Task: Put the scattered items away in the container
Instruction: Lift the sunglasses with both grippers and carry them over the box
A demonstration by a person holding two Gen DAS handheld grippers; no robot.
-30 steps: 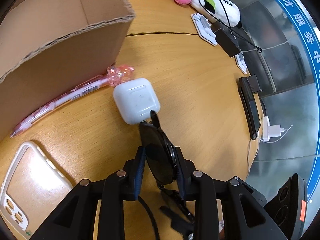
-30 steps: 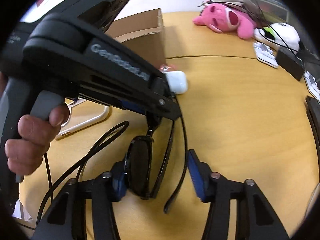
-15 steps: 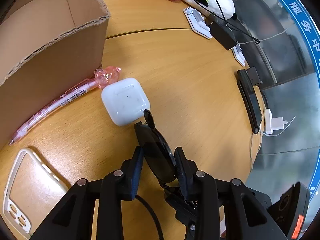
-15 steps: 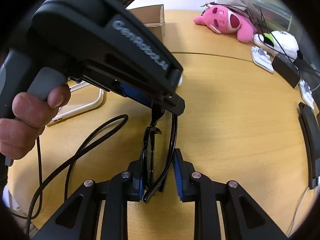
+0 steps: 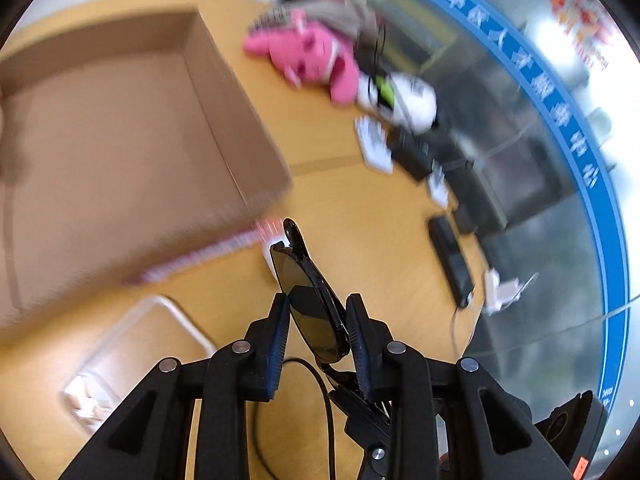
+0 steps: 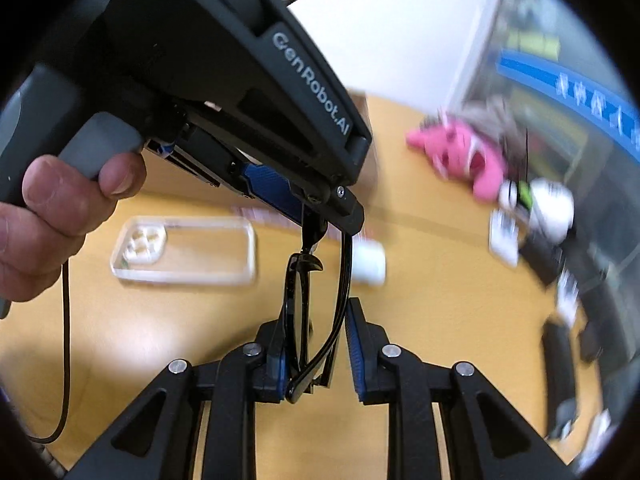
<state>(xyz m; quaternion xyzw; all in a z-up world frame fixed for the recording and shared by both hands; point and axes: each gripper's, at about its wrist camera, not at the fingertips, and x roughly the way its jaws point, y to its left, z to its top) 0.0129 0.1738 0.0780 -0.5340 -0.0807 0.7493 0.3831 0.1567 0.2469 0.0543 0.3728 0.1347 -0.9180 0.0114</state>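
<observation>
Since lifted off table (image 5: 380, 216), both grippers (image 5: 318, 330) (image 6: 316, 350) clamp sunglasses (image 5: 310, 298); right newly closed.

Black sunglasses (image 5: 310, 300), folded, were held clear of the table, at five o'clock from the open, empty cardboard box (image 5: 120, 140).

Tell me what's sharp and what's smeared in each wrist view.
Left wrist view: sunglasses and left tongs sharp; cardboard box and pink plush toy motion-smeared. Right wrist view: right tongs crisp; phone case and background streaked.
</observation>
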